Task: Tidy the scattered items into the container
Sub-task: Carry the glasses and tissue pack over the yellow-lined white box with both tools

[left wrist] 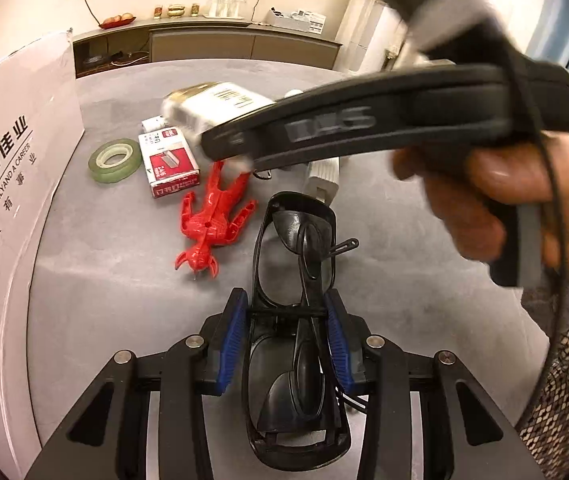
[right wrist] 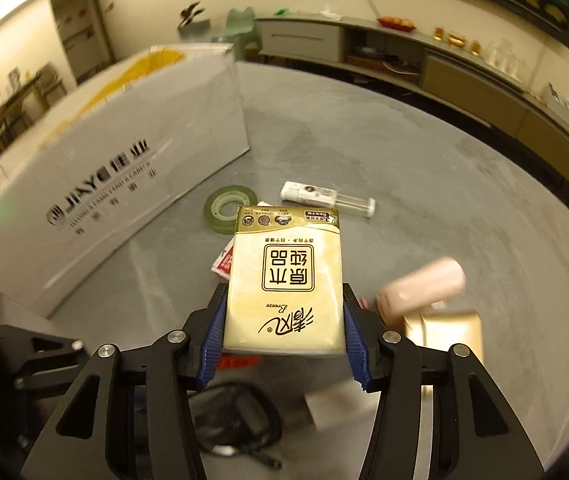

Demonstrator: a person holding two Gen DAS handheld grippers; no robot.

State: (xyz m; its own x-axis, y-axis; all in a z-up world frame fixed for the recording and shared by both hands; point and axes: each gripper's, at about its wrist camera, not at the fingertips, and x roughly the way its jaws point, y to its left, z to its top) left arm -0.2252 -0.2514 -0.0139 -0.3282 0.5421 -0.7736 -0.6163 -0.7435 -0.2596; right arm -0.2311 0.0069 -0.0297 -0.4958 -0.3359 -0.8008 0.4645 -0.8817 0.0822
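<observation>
Black sunglasses (left wrist: pixel 296 280), folded, sit between the blue pads of my left gripper (left wrist: pixel 286 300), which is shut on them just above the grey table. My right gripper (right wrist: pixel 283 296) is shut on a cream and gold tissue pack (right wrist: pixel 286 248) and holds it in the air over the table. In the left wrist view that pack (left wrist: pixel 212 104) is blurred, at the tip of the right gripper's black body (left wrist: pixel 384 120), held by a person's hand (left wrist: pixel 504 200). The white cardboard box (right wrist: pixel 116 160) stands at the left, also the white cardboard box (left wrist: pixel 8 184).
On the table lie a red toy figure (left wrist: pixel 214 220), a staple box (left wrist: pixel 168 162), a green tape roll (left wrist: pixel 114 160), a white tube (right wrist: pixel 326 198), a pink cylinder (right wrist: pixel 424 284), a gold box (right wrist: pixel 444 328) and a white plug-like item (left wrist: pixel 322 178). A sideboard lines the far wall.
</observation>
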